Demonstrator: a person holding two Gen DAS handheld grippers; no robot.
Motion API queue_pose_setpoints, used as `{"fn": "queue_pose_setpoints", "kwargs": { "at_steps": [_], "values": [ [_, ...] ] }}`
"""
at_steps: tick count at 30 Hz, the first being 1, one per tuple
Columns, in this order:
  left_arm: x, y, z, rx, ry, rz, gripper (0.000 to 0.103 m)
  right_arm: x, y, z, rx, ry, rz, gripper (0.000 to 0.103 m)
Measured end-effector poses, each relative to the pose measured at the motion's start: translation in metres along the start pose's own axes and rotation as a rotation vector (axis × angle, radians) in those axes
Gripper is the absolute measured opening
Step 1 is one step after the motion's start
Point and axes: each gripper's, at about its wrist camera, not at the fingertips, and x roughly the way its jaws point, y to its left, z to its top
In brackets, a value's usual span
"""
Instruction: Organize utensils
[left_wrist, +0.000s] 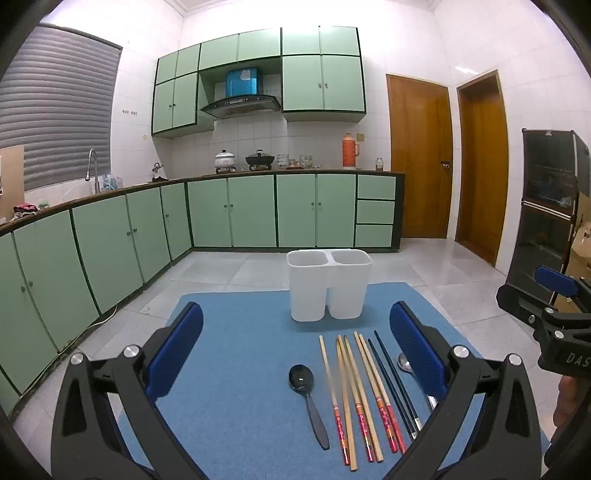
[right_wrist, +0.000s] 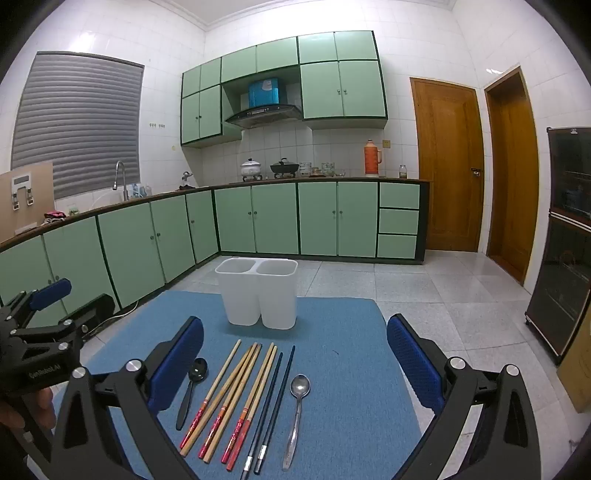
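Nothing sorted yet. White two-compartment holder (right_wrist: 258, 291) stands empty at 12 o'clock; chopsticks (right_wrist: 236, 398), black spoon (right_wrist: 190, 387) and metal spoon (right_wrist: 297, 410) lie on the blue mat (right_wrist: 351, 369). Left hand-held gripper (left_wrist: 295, 354) and right hand-held gripper (right_wrist: 295, 362) gape wide, holding nothing.

Brightly and evenly lit from overhead, blown out to white glare above the wall cabinets (left_wrist: 258, 70). Sharp at centre. Heavily bowed by fisheye distortion, vignetted black at the corners.

White-tiled kitchen, mint-green cabinets (left_wrist: 232, 210), grey floor tiles (right_wrist: 424, 291), two wooden doors (left_wrist: 421, 155), shuttered window (right_wrist: 79, 122).
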Motion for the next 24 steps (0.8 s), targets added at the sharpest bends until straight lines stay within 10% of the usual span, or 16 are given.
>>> {"fn": "queue_pose_setpoints", "kwargs": {
  "at_steps": [24],
  "values": [
    [-0.0035,-0.0012,0.0060,-0.002,0.004,0.000,0.098,0.0000,0.0000,0.0005,-0.001,0.003,-0.001,0.097]
  ]
}}
